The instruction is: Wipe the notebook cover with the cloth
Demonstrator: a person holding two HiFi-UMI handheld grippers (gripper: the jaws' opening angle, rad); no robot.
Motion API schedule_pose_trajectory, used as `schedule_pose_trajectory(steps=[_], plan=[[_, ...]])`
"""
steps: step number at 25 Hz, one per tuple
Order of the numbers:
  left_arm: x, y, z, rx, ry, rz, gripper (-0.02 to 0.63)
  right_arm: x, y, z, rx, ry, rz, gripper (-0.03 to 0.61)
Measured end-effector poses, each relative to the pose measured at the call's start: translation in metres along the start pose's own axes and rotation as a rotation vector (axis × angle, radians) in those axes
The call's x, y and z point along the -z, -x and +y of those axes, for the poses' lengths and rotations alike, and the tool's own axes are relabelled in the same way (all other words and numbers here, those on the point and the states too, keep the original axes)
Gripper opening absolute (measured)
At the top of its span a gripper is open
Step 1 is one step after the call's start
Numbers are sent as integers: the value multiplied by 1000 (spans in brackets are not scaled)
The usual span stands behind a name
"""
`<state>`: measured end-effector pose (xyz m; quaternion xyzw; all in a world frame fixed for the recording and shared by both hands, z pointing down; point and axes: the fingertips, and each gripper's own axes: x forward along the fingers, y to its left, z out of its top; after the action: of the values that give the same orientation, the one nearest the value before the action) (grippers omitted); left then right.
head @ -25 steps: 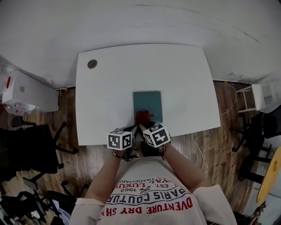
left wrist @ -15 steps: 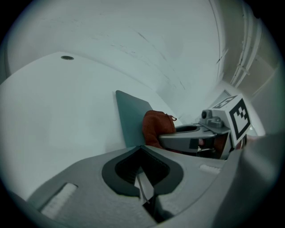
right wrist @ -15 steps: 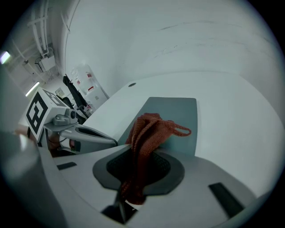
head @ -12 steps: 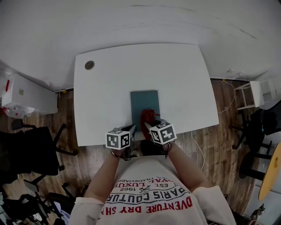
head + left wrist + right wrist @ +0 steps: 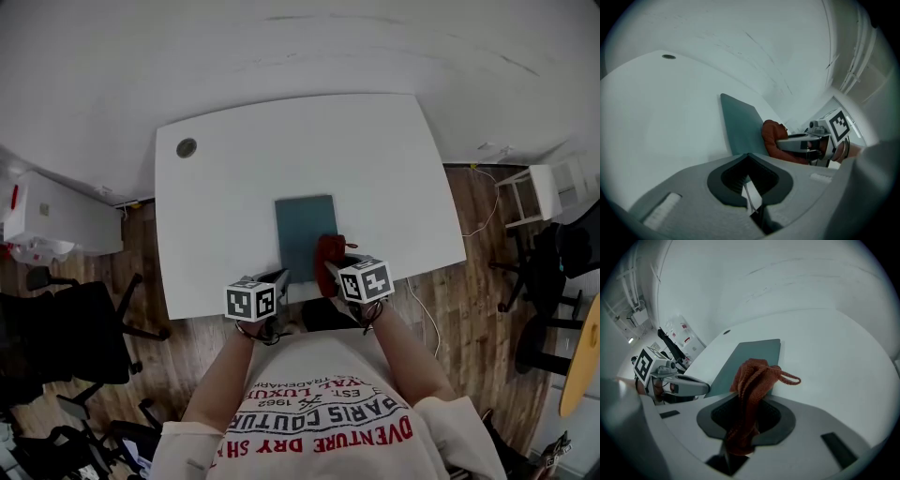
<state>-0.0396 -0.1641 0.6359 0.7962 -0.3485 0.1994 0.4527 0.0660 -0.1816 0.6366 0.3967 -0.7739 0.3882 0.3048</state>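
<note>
over the notebook edge, right tongs pinch the cloth.

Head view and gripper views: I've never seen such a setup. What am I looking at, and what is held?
A person holds a two-jaw gripper in each hand; the patterned cubes are part of them. The head view looks down from their head at a white table with a teal notebook. Each gripper view looks along its jaws. The right gripper clamps a red cloth at the notebook's near right corner. The left gripper has its jaws together beside the near left corner.
</note>
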Motion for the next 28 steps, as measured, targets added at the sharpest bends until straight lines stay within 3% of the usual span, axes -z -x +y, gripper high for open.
schedule_pose_trajectory(steps=[11, 20, 24, 28], plan=[[0, 1, 1, 9, 7, 2, 9, 8, 19, -31, 51, -52, 4, 97], [2, 1, 2, 13, 43, -2, 9, 10, 44, -59, 155, -66, 8, 78], [1, 1, -2, 11, -22, 15, 9, -12, 53, -47, 124, -46, -77, 78], [-20, 8, -22, 35, -128, -51, 9, -43, 63, -30, 128, 34, -185, 81]])
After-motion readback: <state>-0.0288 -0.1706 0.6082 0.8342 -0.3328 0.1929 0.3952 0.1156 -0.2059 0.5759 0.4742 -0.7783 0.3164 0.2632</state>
